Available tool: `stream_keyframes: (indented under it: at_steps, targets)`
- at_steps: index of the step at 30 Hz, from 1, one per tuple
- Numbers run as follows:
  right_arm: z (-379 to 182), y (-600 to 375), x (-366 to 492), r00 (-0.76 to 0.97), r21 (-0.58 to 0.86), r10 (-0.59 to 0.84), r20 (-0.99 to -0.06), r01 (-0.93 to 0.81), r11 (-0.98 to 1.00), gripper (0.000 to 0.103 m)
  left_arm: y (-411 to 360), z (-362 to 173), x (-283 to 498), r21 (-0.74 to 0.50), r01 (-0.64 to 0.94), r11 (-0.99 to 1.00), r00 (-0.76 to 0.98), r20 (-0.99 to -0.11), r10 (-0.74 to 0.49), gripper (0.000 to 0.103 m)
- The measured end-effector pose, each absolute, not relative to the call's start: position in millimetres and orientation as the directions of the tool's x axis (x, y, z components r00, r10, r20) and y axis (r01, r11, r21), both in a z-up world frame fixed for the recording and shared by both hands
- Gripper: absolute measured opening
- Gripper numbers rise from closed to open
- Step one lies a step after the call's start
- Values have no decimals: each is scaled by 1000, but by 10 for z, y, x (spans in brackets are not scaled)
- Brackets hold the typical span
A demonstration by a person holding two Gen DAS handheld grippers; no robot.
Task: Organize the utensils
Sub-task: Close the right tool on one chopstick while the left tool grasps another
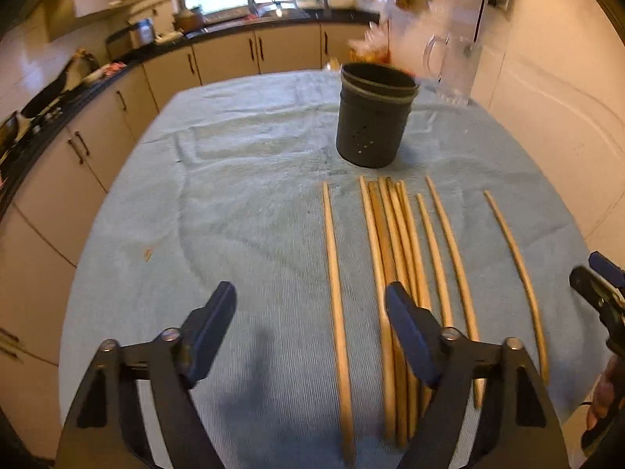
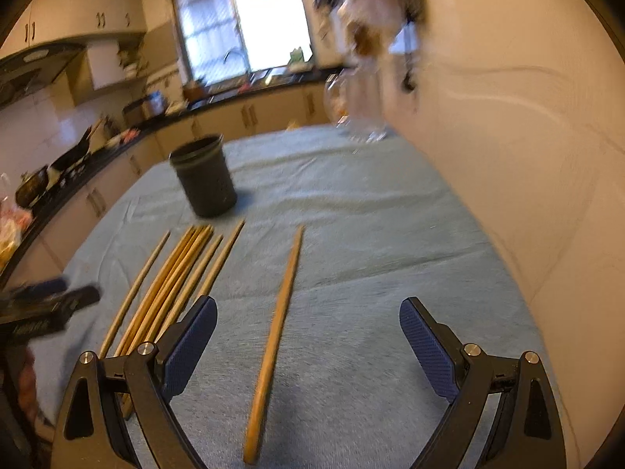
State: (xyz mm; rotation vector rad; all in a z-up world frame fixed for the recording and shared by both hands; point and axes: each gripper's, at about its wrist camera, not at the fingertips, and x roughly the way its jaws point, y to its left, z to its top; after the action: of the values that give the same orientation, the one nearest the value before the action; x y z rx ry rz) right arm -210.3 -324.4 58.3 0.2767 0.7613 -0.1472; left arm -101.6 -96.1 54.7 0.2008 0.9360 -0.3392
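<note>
Several wooden chopsticks (image 1: pixel 394 258) lie side by side on the blue cloth, pointing toward a dark perforated holder cup (image 1: pixel 375 117) that stands upright behind them. My left gripper (image 1: pixel 312 305) is open and empty above the cloth, with the leftmost single chopstick (image 1: pixel 335 293) between its fingers. My right gripper (image 2: pixel 308 320) is open and empty, with the rightmost lone chopstick (image 2: pixel 279 328) lying between its fingers. The bunch (image 2: pixel 172 289) and the cup (image 2: pixel 205 176) show to its left. The right gripper's tip (image 1: pixel 597 285) shows at the left view's right edge.
A clear glass pitcher (image 1: pixel 455 66) stands at the table's far right by the pale wall (image 2: pixel 508 156). Kitchen counters (image 1: pixel 78 90) with pans run along the left and back. The left gripper (image 2: pixel 50 305) shows at the right view's left edge.
</note>
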Motion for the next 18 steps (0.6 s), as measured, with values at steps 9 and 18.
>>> stream_keyframes:
  at_steps: [9,18]
  targets:
    - [207,-3535,-1105,474,239,107,-874,227,944,52,-1224,190,-217,-15,399,917,366,-914,-174,44]
    - [146,-3407,-615,386,82,-7,-922,213,974,51,-1452,179,-60,36,459,888,379,-912,-159,43]
